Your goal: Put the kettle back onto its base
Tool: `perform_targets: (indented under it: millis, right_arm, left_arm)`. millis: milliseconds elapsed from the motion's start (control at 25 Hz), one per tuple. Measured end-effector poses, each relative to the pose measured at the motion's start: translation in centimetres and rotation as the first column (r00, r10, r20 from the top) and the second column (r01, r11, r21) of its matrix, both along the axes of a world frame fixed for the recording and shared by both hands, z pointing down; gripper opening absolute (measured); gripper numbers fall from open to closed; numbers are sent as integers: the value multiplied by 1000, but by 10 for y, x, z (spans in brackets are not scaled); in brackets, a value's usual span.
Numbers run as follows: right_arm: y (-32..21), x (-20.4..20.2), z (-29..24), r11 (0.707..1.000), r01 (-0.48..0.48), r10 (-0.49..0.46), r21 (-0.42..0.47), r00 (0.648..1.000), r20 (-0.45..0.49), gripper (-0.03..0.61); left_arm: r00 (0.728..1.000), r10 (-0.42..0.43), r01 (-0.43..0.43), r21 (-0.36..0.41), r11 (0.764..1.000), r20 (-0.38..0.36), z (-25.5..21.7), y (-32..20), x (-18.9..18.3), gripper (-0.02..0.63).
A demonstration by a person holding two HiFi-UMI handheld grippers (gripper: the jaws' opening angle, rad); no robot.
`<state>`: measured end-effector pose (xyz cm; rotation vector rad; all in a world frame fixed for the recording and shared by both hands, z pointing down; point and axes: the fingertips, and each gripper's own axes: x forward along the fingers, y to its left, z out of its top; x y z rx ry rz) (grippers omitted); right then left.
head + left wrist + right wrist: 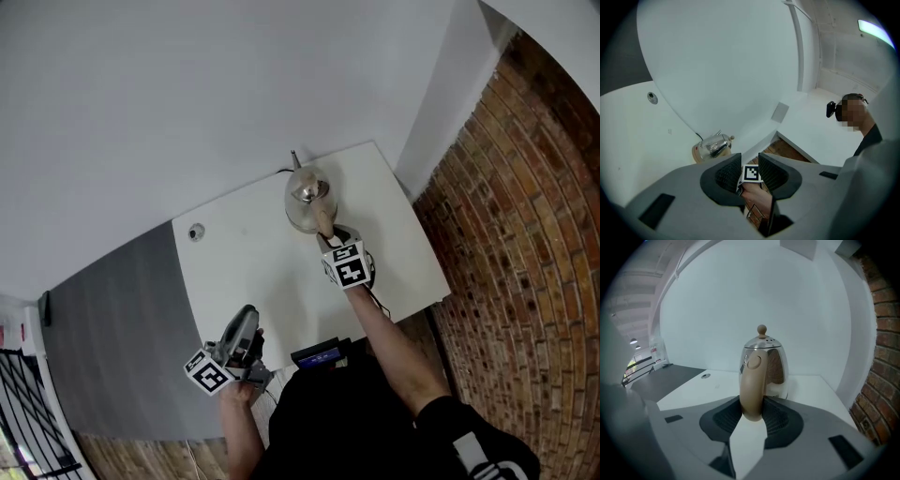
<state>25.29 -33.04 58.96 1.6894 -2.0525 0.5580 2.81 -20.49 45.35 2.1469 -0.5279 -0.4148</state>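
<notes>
My right claw (752, 412) pinches the beige curved handle (752, 385) of a shiny steel kettle (776, 364).
The kettle stands upright at the centre of the right gripper view, on a white counter (811, 387) close to a white wall (740, 296). In the head view it sits just above centre. My left claw (750, 172), at the head view's lower left, is spread and grips nothing.

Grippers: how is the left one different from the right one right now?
The right gripper is shut on the kettle's handle; the left gripper is open and empty. The right gripper reaches over the table; the left gripper sits at its near edge. Both carry a marker cube.
</notes>
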Motion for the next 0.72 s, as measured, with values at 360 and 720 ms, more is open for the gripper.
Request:
perform_targets:
  millis: [360, 720]
  right_arm:
    - [3, -8, 0, 998, 58, -58, 17, 997, 50, 138]
    - [66, 21, 3, 992, 106, -118, 68, 971, 207, 138]
  left_arm:
    - [996, -56, 56, -8, 998, 74, -2, 42, 22, 117]
    - [979, -142, 146, -20, 989, 148, -3, 97, 40, 117]
